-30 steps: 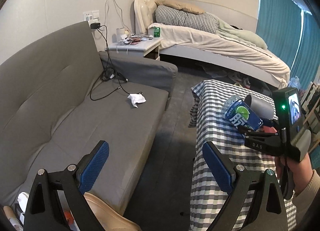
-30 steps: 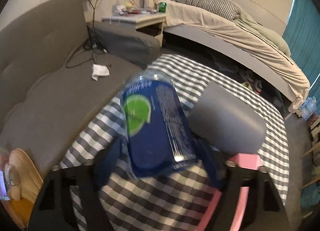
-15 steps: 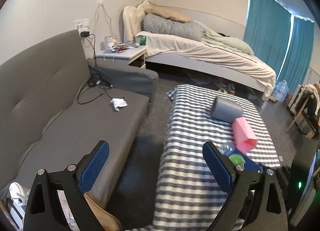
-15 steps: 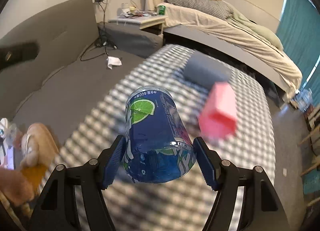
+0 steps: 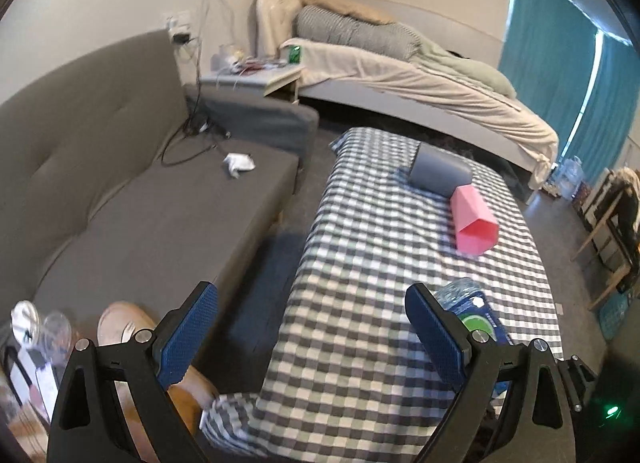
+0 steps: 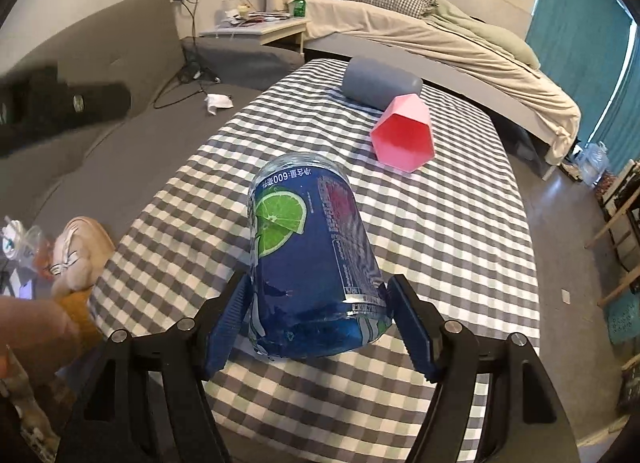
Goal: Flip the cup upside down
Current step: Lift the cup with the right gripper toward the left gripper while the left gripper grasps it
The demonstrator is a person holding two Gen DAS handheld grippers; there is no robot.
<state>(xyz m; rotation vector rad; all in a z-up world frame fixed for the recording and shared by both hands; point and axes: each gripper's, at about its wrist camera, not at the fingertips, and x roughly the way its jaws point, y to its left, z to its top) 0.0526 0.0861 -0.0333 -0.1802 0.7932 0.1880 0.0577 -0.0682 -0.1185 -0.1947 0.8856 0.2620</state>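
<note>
Checked tablecloth fills the foreground; the right gripper clamps the blue cup, label upside down, seemingly inverted but not yet set down. Left gripper gapes, holding nothing.

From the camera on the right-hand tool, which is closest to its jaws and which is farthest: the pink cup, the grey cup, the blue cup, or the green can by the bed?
1. Blue cup: gripped between the jaws of the right gripper.
2. Pink cup: lying on its side, mid-table, to the right.
3. Grey cup: lying just behind the pink one, at the table's far end.
4. Green can: across the room, by the bed.
</note>
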